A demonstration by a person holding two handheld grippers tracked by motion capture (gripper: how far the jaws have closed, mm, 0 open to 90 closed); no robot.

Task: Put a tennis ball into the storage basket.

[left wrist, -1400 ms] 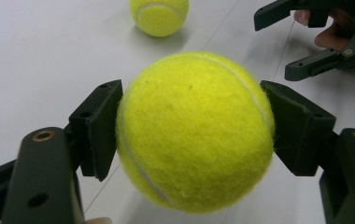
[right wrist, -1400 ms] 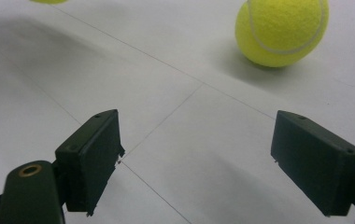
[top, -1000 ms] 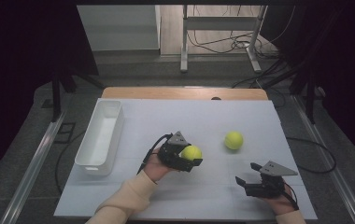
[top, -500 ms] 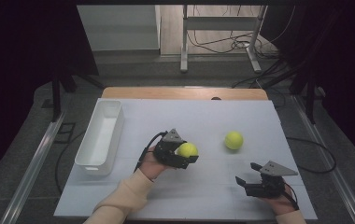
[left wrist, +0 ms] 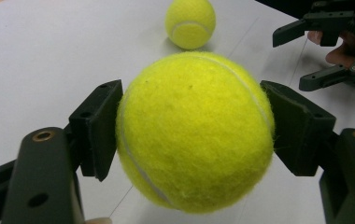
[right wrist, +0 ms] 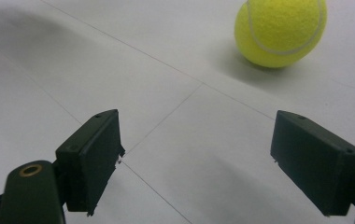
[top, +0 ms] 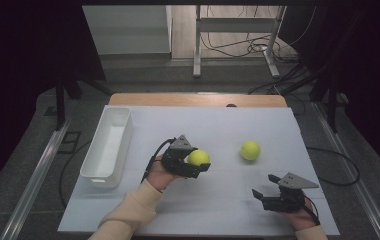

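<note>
From the high view, the left gripper (top: 194,165) holds a tennis ball (top: 198,157) clamped between its jaws, lifted just off the white table (top: 218,210) near the middle, so the step in hand looks like carrying a picked ball; the likely goal is the white bin (top: 107,148) at the left edge, whose inside appears empty (its near end is partly hard to read). The next move would call for a swing leftward over the bin's rim before letting go. A second tennis ball (top: 250,150) rests on the table to the right, well apart from the bin, and the right gripper (top: 267,192) sits low at the near right with its jaws spread and nothing between them. In the left gripper view, both pads press the held ball (left wrist: 194,130) on its sides, with the second ball (left wrist: 190,22) lying beyond it. In the right gripper view, the jaws stand wide over bare table, and the loose ball (right wrist: 280,30) lies ahead and off to one side.
</note>
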